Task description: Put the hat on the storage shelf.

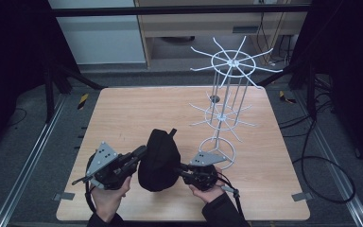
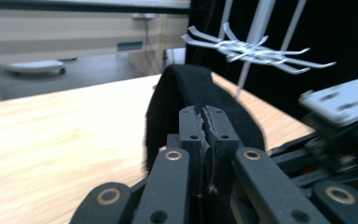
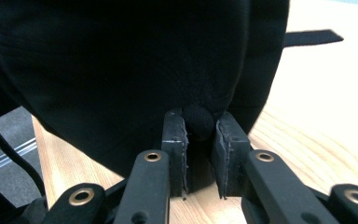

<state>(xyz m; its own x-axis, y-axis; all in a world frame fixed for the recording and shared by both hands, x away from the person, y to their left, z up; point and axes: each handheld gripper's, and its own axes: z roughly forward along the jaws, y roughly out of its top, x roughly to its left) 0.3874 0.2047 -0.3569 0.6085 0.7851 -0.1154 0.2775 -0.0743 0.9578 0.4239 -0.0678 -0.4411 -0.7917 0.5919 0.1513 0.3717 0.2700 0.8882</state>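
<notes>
A black cap (image 1: 158, 161) sits on the wooden worktop (image 1: 123, 118), near the middle of its near edge, held between the two tongs. A short black strap (image 1: 172, 132) projects from its far side, and in the right gripper view this strap (image 3: 312, 37) lies flat on the wood beyond the cloth.

The left gripper (image 1: 139, 152), held in the person's left hand (image 1: 108, 196), meets the cap's left side. In the left gripper view its jaws stand pressed together with a thin edge of the black cloth (image 2: 186, 93) pinched between them; the cloth rises as a curved band just behind the jaw tips.

The right gripper (image 1: 179, 166), held in the right hand (image 1: 210, 191), meets the cap's right side. In the right gripper view its jaws stand narrowly apart, closed on a rounded fold of the cap (image 3: 121, 60), which hangs as a dark mass over the worktop. A grey three-cornered plate (image 1: 204, 157) tops this gripper, and another (image 1: 103, 156) tops the left one.

A white wire stand (image 1: 229, 94) with two tiers of radiating hooks rises from a ring base toward the worktop's right side, just beyond the right gripper and apart from the cap. In the left gripper view one tier of hooks (image 2: 256, 51) shows past the cap.

Dark floor, cables (image 1: 321, 156) and a metal rail (image 1: 33, 156) surround the worktop.
</notes>
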